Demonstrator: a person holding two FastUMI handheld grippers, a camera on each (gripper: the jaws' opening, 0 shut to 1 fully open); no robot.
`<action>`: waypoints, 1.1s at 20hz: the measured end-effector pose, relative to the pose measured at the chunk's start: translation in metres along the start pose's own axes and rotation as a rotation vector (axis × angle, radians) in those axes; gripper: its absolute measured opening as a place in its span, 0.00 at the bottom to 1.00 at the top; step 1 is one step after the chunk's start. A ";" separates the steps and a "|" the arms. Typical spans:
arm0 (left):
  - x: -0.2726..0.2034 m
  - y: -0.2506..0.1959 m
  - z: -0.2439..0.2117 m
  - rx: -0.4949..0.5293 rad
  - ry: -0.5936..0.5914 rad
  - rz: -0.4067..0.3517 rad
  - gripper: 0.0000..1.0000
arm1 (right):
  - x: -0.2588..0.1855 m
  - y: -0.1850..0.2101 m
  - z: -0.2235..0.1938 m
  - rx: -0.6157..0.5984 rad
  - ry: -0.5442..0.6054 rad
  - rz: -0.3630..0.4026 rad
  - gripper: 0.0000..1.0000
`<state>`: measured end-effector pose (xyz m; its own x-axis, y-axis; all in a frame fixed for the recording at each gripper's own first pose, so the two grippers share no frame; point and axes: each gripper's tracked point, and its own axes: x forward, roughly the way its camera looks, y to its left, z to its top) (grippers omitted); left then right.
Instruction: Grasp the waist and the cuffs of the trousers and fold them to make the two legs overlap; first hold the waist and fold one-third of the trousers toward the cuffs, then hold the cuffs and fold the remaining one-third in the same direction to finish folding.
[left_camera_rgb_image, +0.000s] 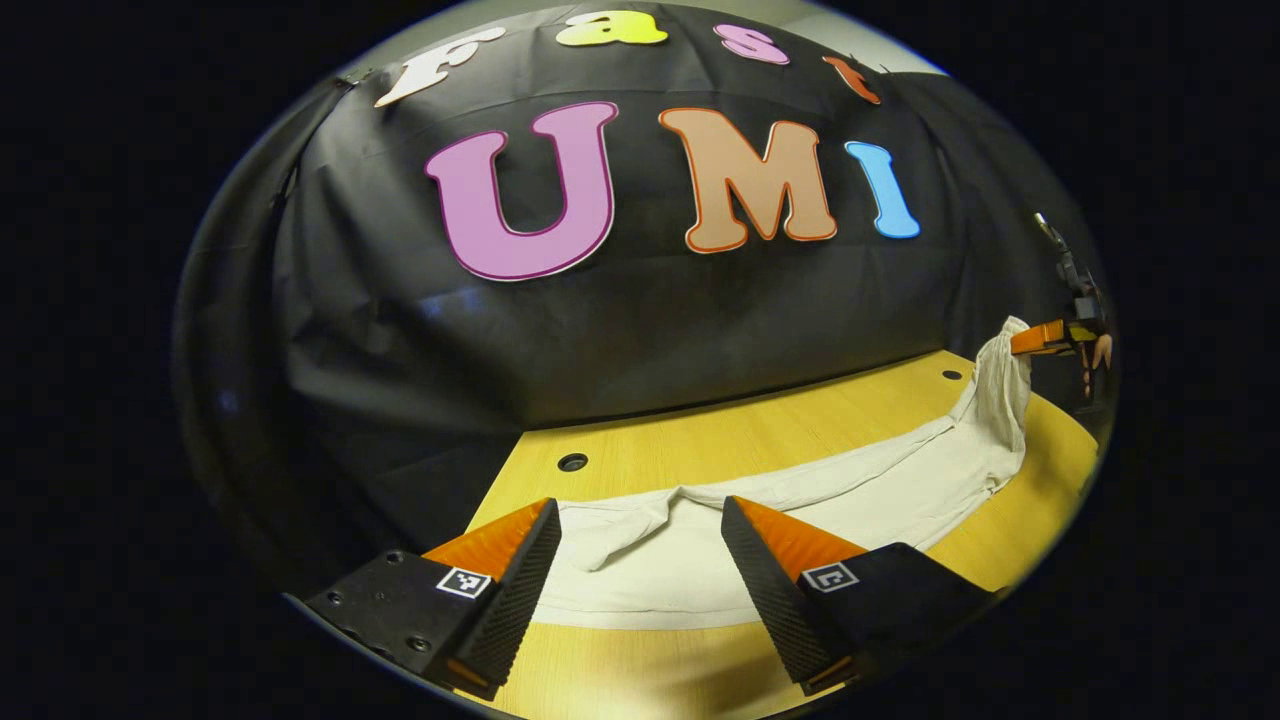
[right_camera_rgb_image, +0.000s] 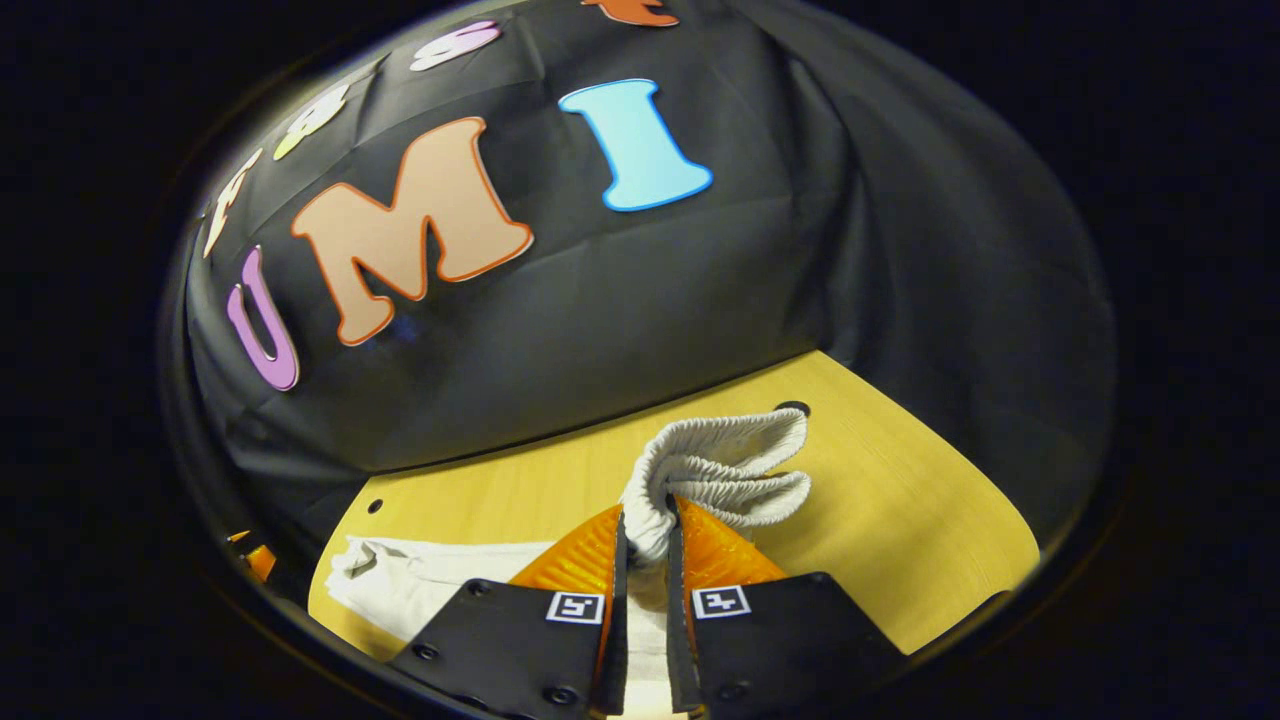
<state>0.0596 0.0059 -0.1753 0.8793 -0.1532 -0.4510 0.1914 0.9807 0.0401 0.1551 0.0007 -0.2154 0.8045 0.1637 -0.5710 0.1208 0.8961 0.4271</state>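
Right tongs (right_camera_rgb_image: 646, 535) clamped on trousers (left_camera_rgb_image: 850, 490) waist (lifted); left tongs (left_camera_rgb_image: 640, 520) apart over cuffs.

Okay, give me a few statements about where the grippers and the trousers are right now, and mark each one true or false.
1. The right gripper is clamped on the elastic waist of the trousers. True.
2. The left gripper is shut on the cuffs. False: its fingers stand wide apart over the cloth.
3. The trousers are dark blue. False: they are off-white.
4. The trousers lie on a wooden table. True, except the waist end, which is lifted.
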 end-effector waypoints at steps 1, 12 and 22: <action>0.000 0.004 -0.003 -0.004 0.001 0.002 0.96 | 0.000 0.012 0.001 -0.010 -0.003 0.014 0.18; -0.014 0.061 -0.023 -0.013 0.025 0.031 0.96 | 0.010 0.119 -0.034 -0.062 0.040 0.133 0.18; -0.033 0.107 -0.054 -0.003 0.068 0.050 0.96 | 0.017 0.210 -0.123 -0.186 0.159 0.259 0.18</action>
<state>0.0279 0.1222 -0.2043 0.8557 -0.0959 -0.5085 0.1469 0.9873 0.0612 0.1228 0.2429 -0.2221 0.6920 0.4442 -0.5690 -0.1946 0.8738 0.4456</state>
